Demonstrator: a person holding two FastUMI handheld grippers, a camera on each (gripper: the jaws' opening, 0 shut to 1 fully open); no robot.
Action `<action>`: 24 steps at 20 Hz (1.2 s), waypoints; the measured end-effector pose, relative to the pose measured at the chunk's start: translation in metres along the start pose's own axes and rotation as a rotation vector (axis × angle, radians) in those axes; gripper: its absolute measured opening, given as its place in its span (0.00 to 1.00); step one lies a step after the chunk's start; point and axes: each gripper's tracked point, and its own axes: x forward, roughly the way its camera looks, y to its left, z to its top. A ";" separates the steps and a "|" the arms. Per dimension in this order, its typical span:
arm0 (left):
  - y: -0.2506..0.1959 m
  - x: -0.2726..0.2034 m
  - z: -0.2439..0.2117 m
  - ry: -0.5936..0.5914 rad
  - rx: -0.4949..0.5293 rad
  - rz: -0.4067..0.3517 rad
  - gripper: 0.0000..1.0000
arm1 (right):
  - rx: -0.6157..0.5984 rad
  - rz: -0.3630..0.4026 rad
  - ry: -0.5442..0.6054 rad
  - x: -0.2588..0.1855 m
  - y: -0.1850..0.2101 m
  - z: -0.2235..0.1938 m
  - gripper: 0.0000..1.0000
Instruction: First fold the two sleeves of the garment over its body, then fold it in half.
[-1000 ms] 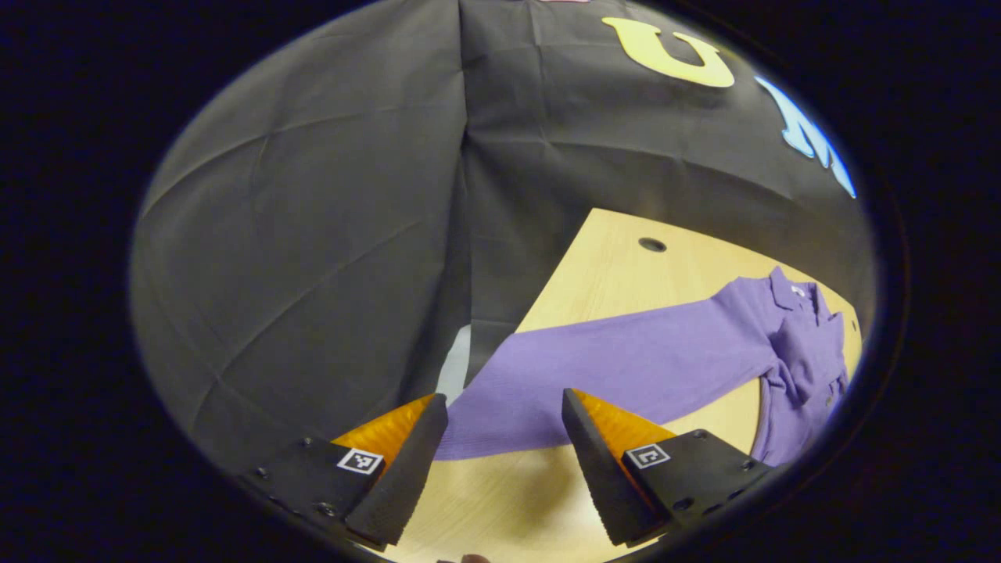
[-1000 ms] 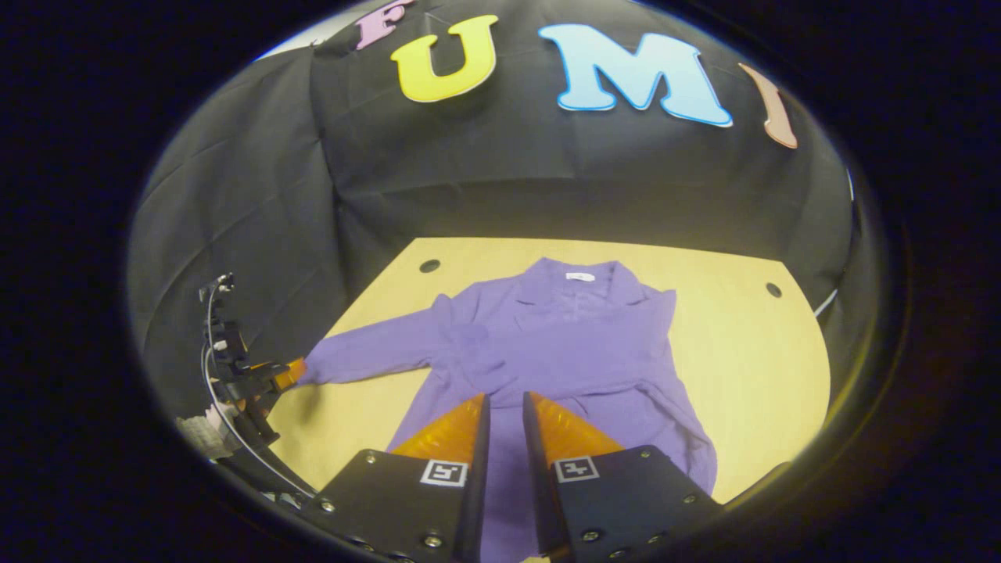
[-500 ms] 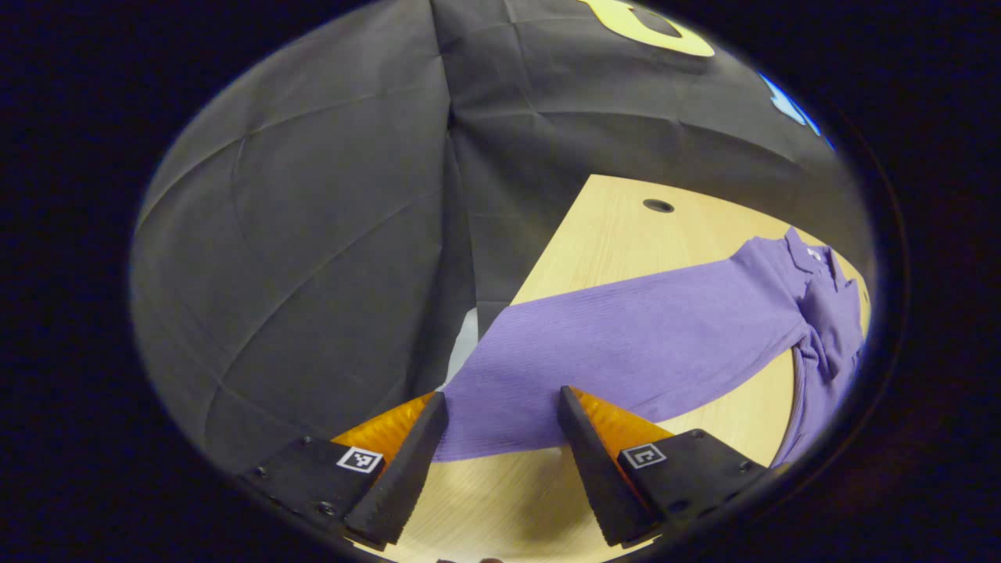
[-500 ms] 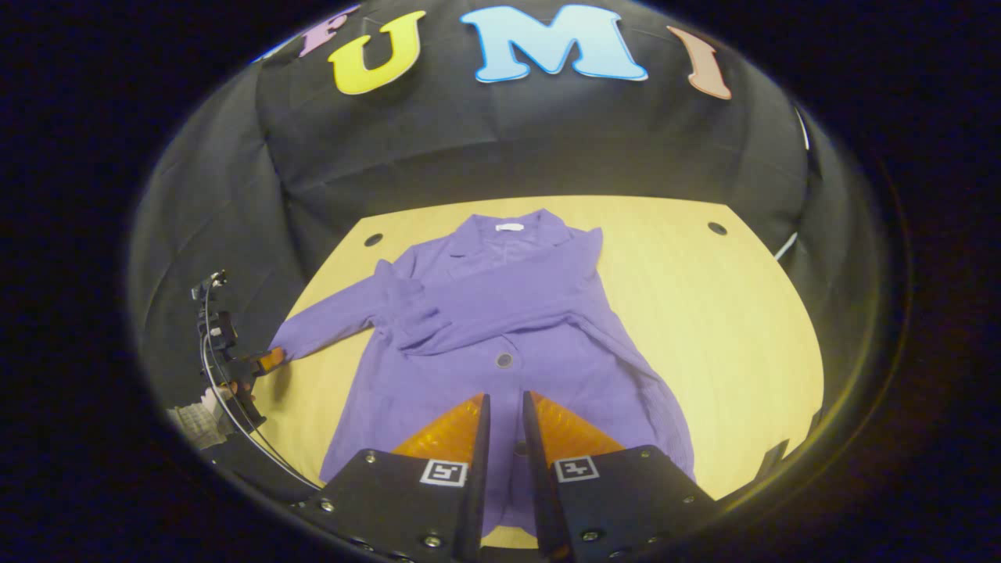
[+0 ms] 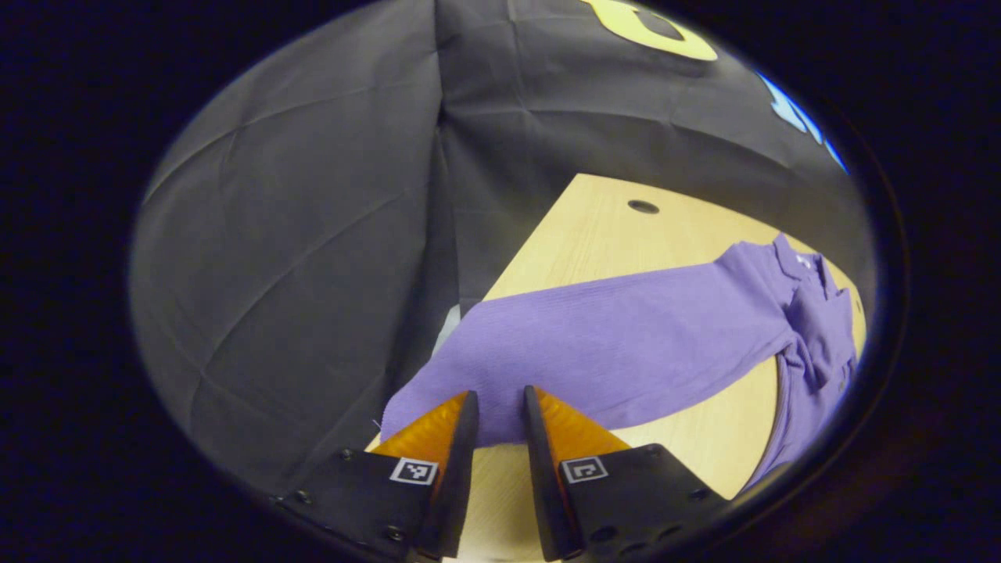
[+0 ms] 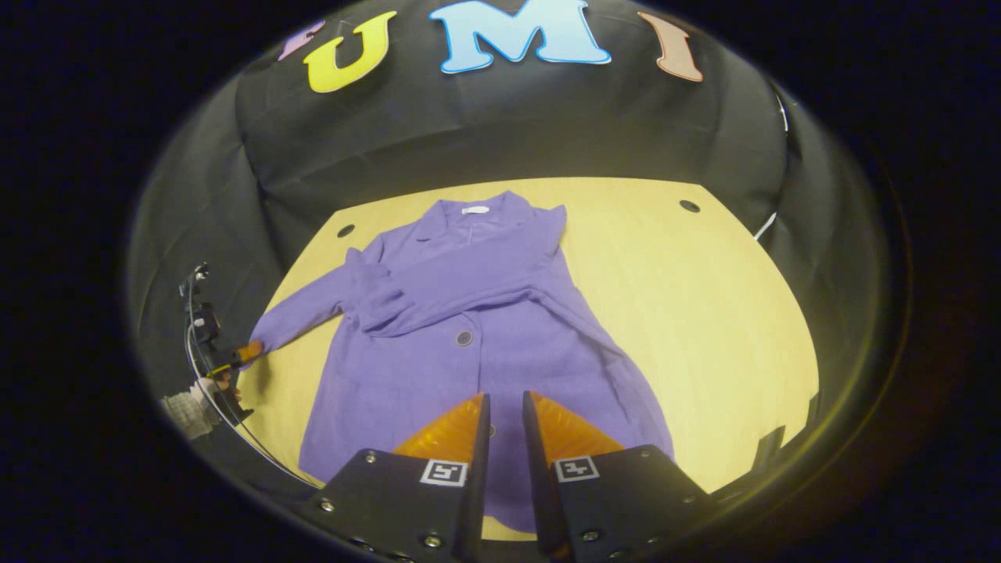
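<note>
A purple button-front garment (image 6: 485,344) lies flat on the wooden table (image 6: 704,313), collar toward the far wall. Its right sleeve (image 6: 469,289) is folded across the chest. The left sleeve (image 5: 626,344) stretches straight out to the table's left edge. My left gripper (image 5: 500,399) is shut on that sleeve's cuff, and the cloth lies between its tips. The right gripper view shows the same gripper (image 6: 235,358) small at the cuff end. My right gripper (image 6: 506,403) hovers shut above the hem with nothing held.
The table has round holes near its far corners (image 6: 689,206) (image 5: 643,206). Black cloth walls close in on the back and sides. Bare wood lies right of the garment. A hand in a checked cuff (image 6: 186,408) holds the left gripper off the table's left edge.
The left gripper's fingers went from wide open to shut on the sleeve cuff. The right gripper pulled back and up, so more of the garment and table shows.
</note>
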 end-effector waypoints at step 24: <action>-0.015 -0.012 0.028 0.010 0.016 0.001 0.06 | 0.065 -0.182 0.339 0.035 -0.085 -0.125 0.93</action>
